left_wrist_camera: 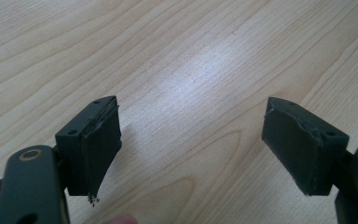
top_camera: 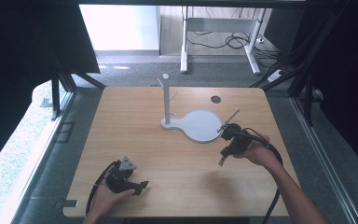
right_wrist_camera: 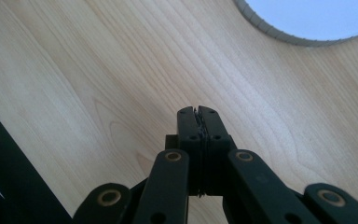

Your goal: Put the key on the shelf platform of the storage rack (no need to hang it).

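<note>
Resting near the front left corner of the wooden desk (top_camera: 135, 140), the left tool (top_camera: 137, 187) is lying low in the person's left hand (top_camera: 103, 198), its grey three-cornered plate facing up. In the left gripper view this tool (left_wrist_camera: 191, 144) is standing wide, its two black jaws far apart with nothing but bare wood grain between them, and the worn pads (left_wrist_camera: 100, 149) are facing each other across the gap.

Over on the right side of the desk, the right hand (top_camera: 257, 153) is holding the right tool (top_camera: 221, 161) just in front of the white stand (top_camera: 200, 126). In the right gripper view this tool (right_wrist_camera: 198, 112) is pinched fully together, pad against pad, gripping nothing, and is pointing down at bare wood. The curved rim of the stand's round white base (right_wrist_camera: 279, 33) is showing at the top right of that view, close ahead of the closed tips and apart from them.

The stand is sitting at the middle of the desk, slightly toward the far side: a flat rounded base with an upright white post (top_camera: 166, 100) rising from its left end, short pegs branching off the post. A small dark round hole (top_camera: 216, 99) is sitting in the desk surface behind the stand. Cables are trailing from both tools toward the person.
</note>
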A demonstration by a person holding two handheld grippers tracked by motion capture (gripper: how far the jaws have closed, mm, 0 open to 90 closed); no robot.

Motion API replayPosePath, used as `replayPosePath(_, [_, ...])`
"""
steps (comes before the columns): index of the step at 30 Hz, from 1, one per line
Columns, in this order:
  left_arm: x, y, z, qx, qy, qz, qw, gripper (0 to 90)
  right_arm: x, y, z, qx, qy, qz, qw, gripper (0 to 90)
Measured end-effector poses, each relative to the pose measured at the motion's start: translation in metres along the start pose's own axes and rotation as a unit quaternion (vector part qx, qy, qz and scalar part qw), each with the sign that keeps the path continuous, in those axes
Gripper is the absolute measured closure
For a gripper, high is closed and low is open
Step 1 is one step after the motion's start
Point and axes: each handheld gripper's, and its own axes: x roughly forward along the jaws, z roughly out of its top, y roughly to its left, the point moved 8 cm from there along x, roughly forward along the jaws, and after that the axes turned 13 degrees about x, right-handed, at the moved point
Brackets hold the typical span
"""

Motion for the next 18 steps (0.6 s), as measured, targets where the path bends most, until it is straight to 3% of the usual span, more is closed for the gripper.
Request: replayPosePath(18, [0.002, -0.001, -0.001, -0.001, 0.004, -0.002, 1.0, 20.0, -0.002, -0.003, 0.026, 0.007, -0.012, 0.0, 0.9999, 89.9])
